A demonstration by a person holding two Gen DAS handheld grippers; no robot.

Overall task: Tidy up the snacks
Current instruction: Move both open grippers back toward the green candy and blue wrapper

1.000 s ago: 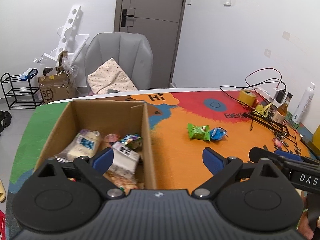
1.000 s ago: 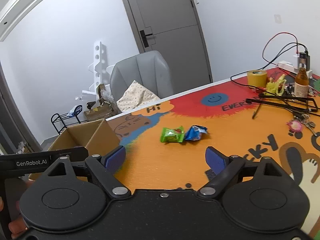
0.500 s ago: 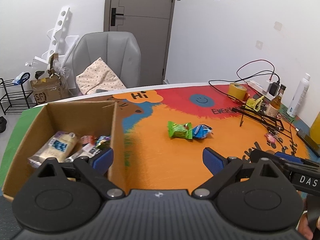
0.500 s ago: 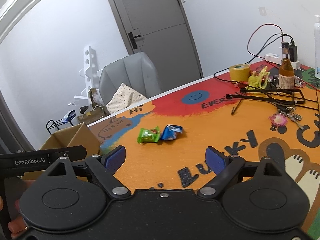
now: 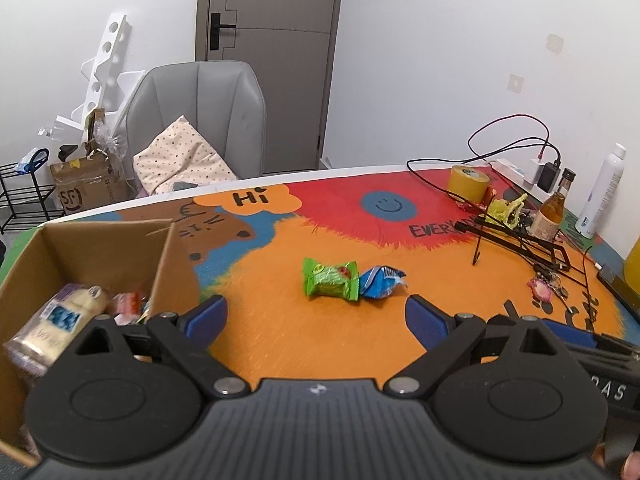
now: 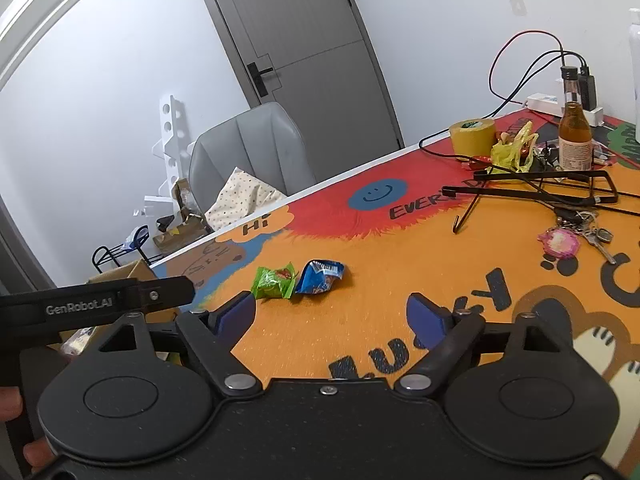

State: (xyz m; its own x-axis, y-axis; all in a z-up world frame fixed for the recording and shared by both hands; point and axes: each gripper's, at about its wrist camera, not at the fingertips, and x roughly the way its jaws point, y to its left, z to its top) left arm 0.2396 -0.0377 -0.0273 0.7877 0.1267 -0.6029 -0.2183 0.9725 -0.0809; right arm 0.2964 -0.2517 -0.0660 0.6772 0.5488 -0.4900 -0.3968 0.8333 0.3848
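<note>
A green snack packet (image 5: 330, 279) and a blue one (image 5: 382, 281) lie side by side on the orange part of the table mat, a short way beyond both grippers. My left gripper (image 5: 316, 316) is open and empty, its left finger near the wall of a cardboard box (image 5: 120, 248) that holds several snacks, among them a pale wrapped pack (image 5: 60, 320). In the right wrist view the same green packet (image 6: 274, 280) and blue packet (image 6: 320, 278) lie ahead of my right gripper (image 6: 332, 314), whose jaws are closing with nothing between them.
At the table's right side are a tape roll (image 5: 468, 183), a brown bottle (image 6: 575, 140), black hangers (image 6: 540, 188), keys (image 6: 576, 236), cables and a white spray can (image 5: 600, 196). A grey chair (image 5: 200, 120) with a cushion stands behind the table.
Both grippers have shifted right along the table, so the box has slid to the left edge of the left wrist view. The two packets now look closer. The right jaws have narrowed slightly.
</note>
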